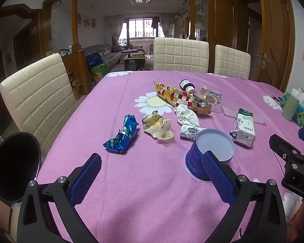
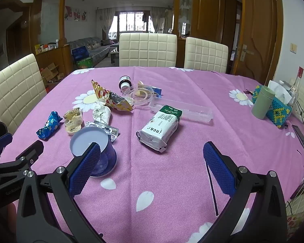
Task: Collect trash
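Observation:
Trash lies spread on the purple tablecloth: a blue foil wrapper (image 1: 121, 134) (image 2: 49, 125), a crumpled yellow wrapper (image 1: 157, 127) (image 2: 73, 122), a white tissue wad (image 1: 187, 114) (image 2: 101, 112), a silver blister pack (image 1: 189, 131) (image 2: 109, 129), a red-yellow checkered snack bag (image 1: 180, 97) (image 2: 113, 99), a white-green milk carton (image 1: 243, 128) (image 2: 161, 128), and a blue paper cup (image 1: 210, 151) (image 2: 93, 149) standing upside down. My left gripper (image 1: 152, 180) is open and empty, near the cup. My right gripper (image 2: 151, 168) is open and empty, in front of the carton.
A small dark bottle (image 2: 125, 83), a clear round lid (image 2: 140, 95) and a clear plastic tray (image 2: 182, 110) lie further back. A green tumbler (image 2: 262, 103), a beaded tissue box (image 2: 277, 109) and a phone (image 2: 301, 136) stand at the right edge. Cream chairs (image 1: 36, 99) surround the table.

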